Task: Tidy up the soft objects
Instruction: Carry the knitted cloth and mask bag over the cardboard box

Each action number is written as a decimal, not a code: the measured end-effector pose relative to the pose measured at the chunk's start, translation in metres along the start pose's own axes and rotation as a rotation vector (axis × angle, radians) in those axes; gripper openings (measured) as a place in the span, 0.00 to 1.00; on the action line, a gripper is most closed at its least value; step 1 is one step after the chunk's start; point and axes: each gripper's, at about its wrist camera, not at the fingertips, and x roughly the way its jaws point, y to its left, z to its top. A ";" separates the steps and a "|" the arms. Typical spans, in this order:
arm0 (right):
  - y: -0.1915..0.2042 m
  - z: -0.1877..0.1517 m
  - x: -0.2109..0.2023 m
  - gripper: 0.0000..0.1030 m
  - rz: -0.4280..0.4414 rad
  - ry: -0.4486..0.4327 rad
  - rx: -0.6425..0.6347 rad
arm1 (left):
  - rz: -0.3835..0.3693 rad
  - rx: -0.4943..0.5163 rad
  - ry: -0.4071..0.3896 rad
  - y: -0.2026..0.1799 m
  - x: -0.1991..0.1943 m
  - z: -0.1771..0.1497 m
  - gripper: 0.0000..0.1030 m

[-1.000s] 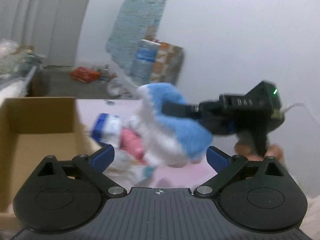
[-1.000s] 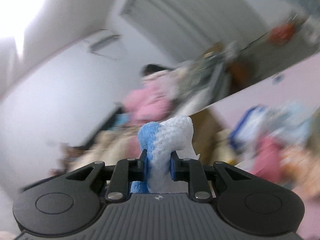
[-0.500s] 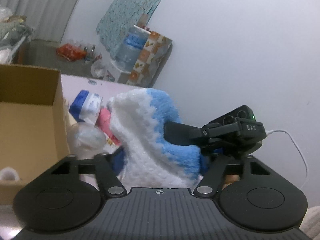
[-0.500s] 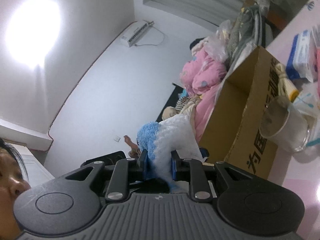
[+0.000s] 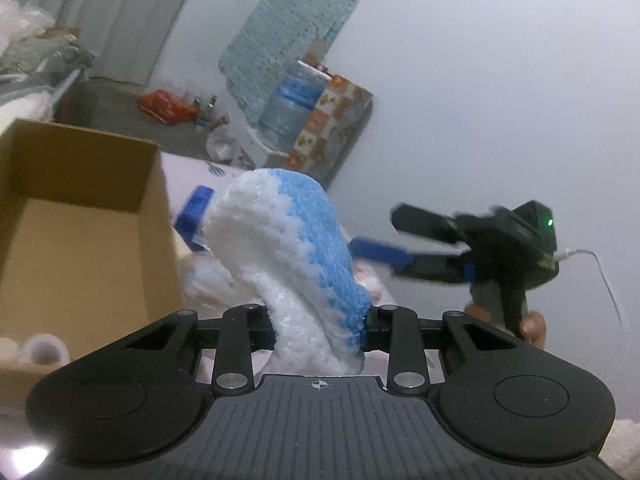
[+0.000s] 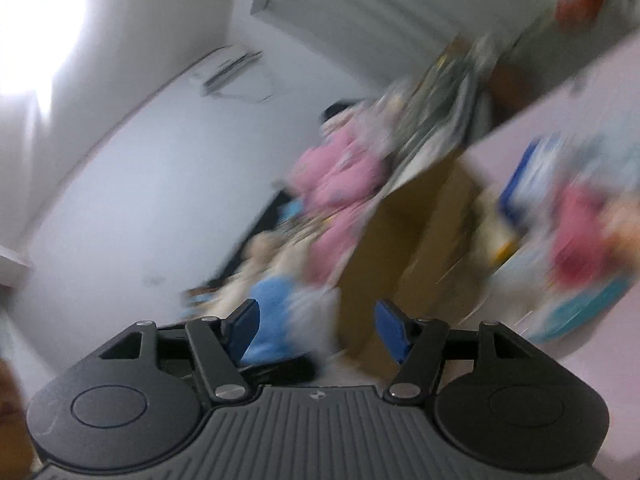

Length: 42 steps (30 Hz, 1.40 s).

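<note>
Gripping the fluffy blue-and-white knitted cloth (image 5: 292,256), my left gripper (image 5: 320,326) has just closed; my right gripper (image 5: 376,236) has just sprung apart beside it, brown cardboard box (image 5: 80,220) left.

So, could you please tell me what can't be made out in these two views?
- Left wrist view: the lower end of the sock is hidden behind the left gripper; the box is cut off by the left edge.
- Right wrist view: motion blur smears the items on the pink surface; they can't be identified.
- Right wrist view: the sock past the right gripper is a blue-white blur.
</note>
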 end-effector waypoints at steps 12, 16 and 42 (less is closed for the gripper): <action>-0.043 0.082 0.058 0.97 -0.740 0.077 -0.420 | 0.180 -0.001 -0.136 0.016 -0.034 0.016 0.29; -0.044 0.065 0.108 0.97 -0.844 0.165 -0.625 | 0.255 -0.017 -0.177 0.027 -0.047 0.023 0.29; -0.046 0.108 0.065 0.61 -0.761 -0.149 -0.371 | 0.519 -0.004 -0.112 0.080 -0.057 0.082 0.29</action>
